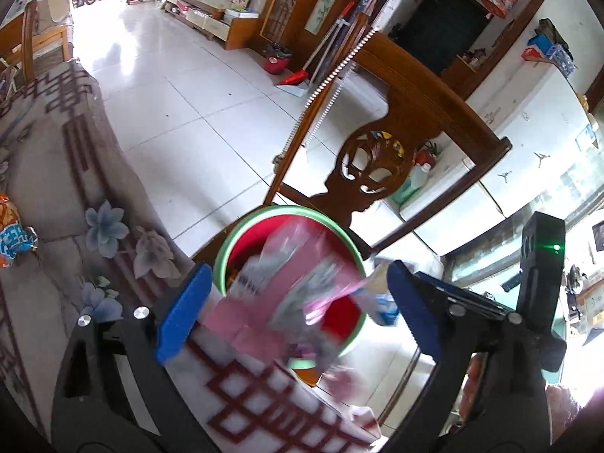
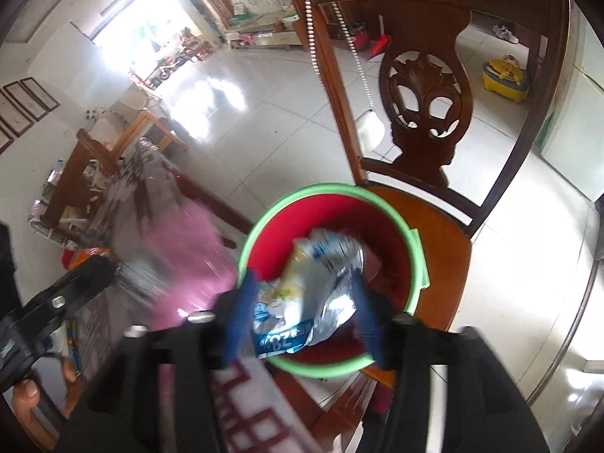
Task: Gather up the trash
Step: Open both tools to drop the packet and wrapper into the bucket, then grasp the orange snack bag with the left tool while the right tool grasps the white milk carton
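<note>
A red bin with a green rim stands on a wooden chair seat beside the table. My left gripper is open wide above it, its blue pads far apart. A blurred pink wrapper hangs loose between them over the bin mouth, and neither pad touches it. In the right wrist view the bin rim lies just ahead. My right gripper is open over it, with a crumpled silver-and-blue wrapper loose between its pads. The pink wrapper shows blurred at the left.
The chair's carved wooden back rises behind the bin. The patterned tablecloth hangs at the table edge below both grippers. An orange-and-blue snack bag lies on the table at far left. White tiled floor lies beyond.
</note>
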A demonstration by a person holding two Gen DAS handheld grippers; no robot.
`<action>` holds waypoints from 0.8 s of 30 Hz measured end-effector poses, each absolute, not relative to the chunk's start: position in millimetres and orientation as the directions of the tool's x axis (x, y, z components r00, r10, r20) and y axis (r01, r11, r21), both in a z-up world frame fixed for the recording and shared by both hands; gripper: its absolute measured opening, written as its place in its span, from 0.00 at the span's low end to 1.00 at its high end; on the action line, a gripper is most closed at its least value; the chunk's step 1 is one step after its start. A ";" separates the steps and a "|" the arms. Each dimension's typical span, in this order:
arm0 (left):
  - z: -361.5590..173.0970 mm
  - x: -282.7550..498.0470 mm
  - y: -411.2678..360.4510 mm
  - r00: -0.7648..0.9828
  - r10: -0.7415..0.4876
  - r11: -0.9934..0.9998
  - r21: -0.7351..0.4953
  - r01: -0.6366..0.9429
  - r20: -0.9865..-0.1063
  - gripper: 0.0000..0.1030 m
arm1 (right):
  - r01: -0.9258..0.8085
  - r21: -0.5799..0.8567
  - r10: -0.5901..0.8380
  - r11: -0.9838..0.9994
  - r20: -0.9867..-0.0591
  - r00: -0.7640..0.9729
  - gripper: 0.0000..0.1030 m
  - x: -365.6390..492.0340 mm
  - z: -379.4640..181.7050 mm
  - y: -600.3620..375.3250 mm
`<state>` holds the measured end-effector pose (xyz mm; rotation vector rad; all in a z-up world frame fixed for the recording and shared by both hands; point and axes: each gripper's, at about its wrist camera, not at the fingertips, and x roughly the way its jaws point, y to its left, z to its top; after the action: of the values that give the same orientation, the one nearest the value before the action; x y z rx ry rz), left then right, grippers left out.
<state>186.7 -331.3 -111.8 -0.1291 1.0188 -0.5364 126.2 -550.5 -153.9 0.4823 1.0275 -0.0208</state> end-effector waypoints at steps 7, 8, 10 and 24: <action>-109.9 210.4 -240.9 0.554 -0.309 0.948 -0.296 0.117 -0.773 0.90 | 0.253 0.389 0.221 0.886 -0.832 0.508 0.68 141.0 -168.5 -552.4; -109.4 215.0 -216.3 0.586 -0.255 0.957 -0.287 0.040 -0.769 0.91 | 0.249 0.395 0.230 0.884 -0.832 0.504 0.68 142.0 -169.7 -550.6; -110.9 222.4 -169.9 0.616 -0.151 0.951 -0.283 -0.123 -0.773 0.91 | 0.241 0.405 0.246 0.882 -0.833 0.496 0.68 143.4 -172.1 -545.1; -184.9 292.9 -55.8 0.478 -0.034 0.876 -0.256 -0.408 -0.878 0.79 | 0.090 0.449 0.373 0.889 -0.825 0.426 0.68 136.2 -161.9 -464.9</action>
<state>292.9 -55.8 -184.9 -0.4705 1.0571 0.2386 136.2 -464.9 -161.9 0.4666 1.1280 0.1851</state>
